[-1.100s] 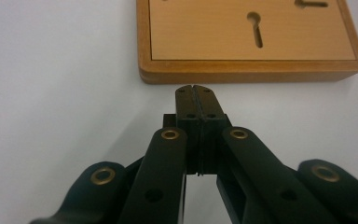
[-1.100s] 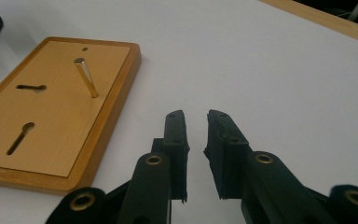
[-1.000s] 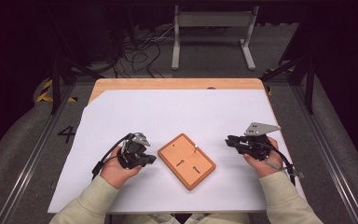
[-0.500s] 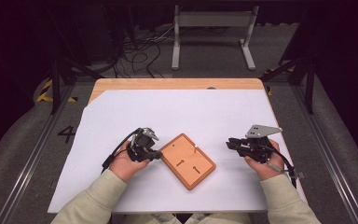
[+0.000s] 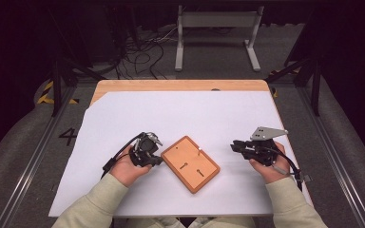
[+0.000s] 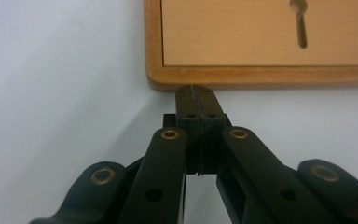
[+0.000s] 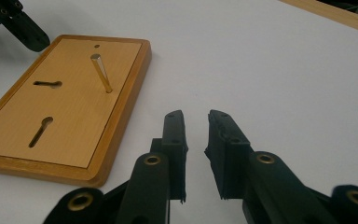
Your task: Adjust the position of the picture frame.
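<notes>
The left gripper [image 6: 196, 89] has its jaws pressed together with nothing between them, and its tips sit right at the rim of the wooden board [image 6: 261, 77], touching it or just short of it; the contact itself cannot be made out. In the high view this gripper [image 5: 158, 160] lies at the board's [image 5: 190, 164] left edge. The right gripper [image 7: 196, 116] has its jaws a little apart and holds nothing, over the white sheet [image 7: 284, 84]. The board [image 7: 70, 107] lies off its left jaw, apart from it, with a metal pin [image 7: 101, 72] standing up from it and two keyhole slots [image 7: 41, 130] cut in its face.

Wooden board [image 5: 190, 163] between two grippers
</notes>
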`<state>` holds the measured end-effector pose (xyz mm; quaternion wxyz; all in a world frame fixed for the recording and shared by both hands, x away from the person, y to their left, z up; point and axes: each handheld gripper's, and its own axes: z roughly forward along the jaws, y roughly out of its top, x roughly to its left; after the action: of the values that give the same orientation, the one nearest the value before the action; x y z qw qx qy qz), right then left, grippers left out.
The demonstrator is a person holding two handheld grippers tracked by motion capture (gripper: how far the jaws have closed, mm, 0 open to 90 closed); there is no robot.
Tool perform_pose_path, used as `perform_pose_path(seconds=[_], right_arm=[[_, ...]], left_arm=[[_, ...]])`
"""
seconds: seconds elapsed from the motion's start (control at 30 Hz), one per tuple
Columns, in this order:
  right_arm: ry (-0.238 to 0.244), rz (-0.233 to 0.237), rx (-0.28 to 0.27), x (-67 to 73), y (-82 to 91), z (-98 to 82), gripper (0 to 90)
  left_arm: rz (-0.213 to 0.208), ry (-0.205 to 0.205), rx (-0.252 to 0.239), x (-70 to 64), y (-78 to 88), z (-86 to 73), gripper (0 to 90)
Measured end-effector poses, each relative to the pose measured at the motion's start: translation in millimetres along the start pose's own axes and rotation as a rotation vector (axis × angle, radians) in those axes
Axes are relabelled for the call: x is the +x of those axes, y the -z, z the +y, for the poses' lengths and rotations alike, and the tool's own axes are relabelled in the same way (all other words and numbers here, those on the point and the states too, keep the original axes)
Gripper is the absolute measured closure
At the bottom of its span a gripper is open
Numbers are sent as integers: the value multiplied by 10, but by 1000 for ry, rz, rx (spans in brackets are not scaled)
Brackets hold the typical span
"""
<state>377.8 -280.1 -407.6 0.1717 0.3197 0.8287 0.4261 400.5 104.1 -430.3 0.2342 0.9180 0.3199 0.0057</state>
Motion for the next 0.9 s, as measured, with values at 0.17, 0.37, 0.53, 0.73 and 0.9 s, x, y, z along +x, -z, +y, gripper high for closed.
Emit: perform_pose_path(seconds=[0.17,0.37,0.53,0.73,0.9], right_arm=[[-1,1,4,-7,-10,-8,769],[1,7,11,8,-39,-2,769],[3,13,28,26,-71,2,774],[-8,14,62,10,-75,-20,838],[20,14,122,19,-60,-11,900]], left_arm=[[15,3,14,23,-68,31,900],[33,36,-31,40,-137,139,900],[61,29,-71,19,-243,318,900],[68,30,-82,-10,-314,457,900],[77,23,-131,9,-239,437,898]])
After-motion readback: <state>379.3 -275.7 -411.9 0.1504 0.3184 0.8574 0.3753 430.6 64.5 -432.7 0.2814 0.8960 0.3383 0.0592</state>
